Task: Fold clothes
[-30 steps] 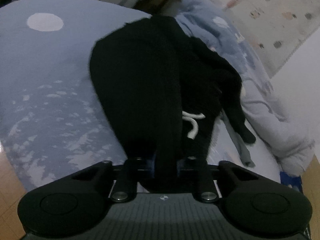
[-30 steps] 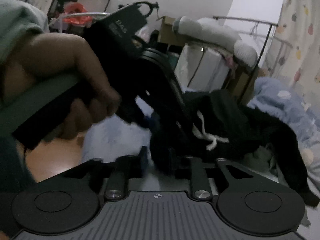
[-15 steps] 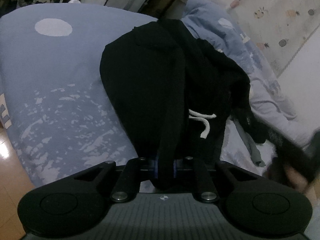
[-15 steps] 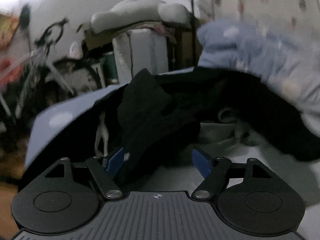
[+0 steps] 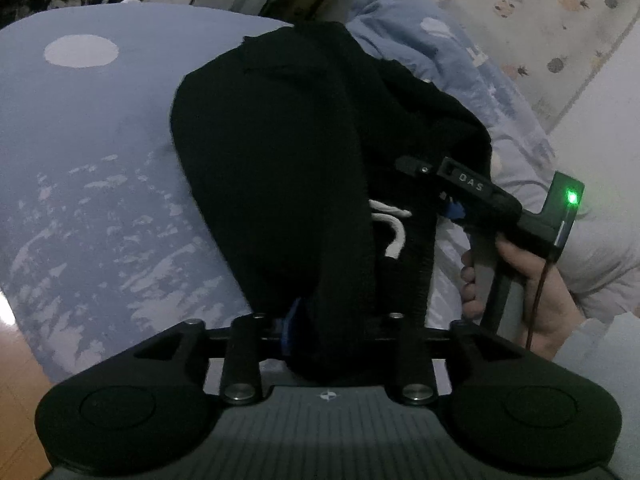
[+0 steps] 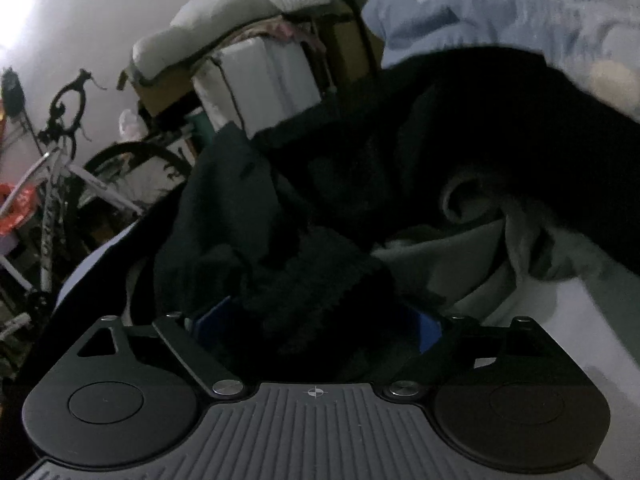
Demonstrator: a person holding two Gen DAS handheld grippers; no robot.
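Black garment — dark knit with a white drawcord — lies in a heap on the blue bedsheet, its long axis running from the left gripper up and away toward the far edge of the bed. A bunched blue quilt sits just beyond it on the right side.

Left gripper: jaws opening, a thick fold of the black cloth between them, and the fold hides whether its pads press on it. This hand sits at the near end of the garment, square on its axis.

Right gripper: jaws opening, spread wide, with a loose black fold lying between the blue pads — not visibly pinched. Seen from the left wrist view it comes in from the right flank, beside the drawcord, held in a hand with a pale sleeve. A grey cloth lies just past it, part under the black one.

Judgement: the next grip turns on that side edge; the right hand is nearer to it, the left nearer to the near end.

Writing: "DAS" on the right gripper's body; green light lit on it. Nothing else legible.
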